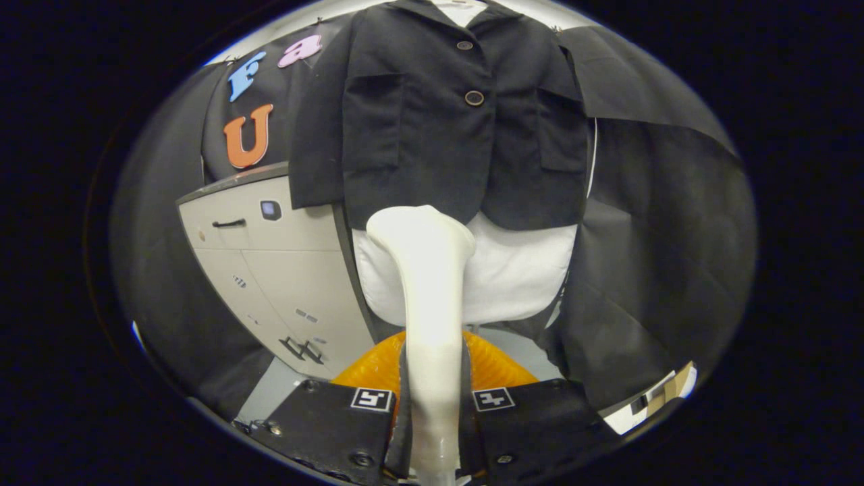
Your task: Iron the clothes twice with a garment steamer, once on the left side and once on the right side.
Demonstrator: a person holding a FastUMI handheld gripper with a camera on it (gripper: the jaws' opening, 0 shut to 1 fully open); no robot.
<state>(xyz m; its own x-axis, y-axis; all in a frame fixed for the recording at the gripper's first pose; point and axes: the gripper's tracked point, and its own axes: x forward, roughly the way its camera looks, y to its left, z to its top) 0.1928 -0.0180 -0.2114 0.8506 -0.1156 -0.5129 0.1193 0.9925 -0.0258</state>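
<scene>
steamer (425, 270): white, slim handle widening to a flat head, upright, clamped between the gripper (432, 405) fingers, head at jacket hem, left of the button line | jacket (445, 115): black, buttoned with two buttons, patch pockets, hanging front-on beyond the steamer over a white shirt (513, 270)
</scene>
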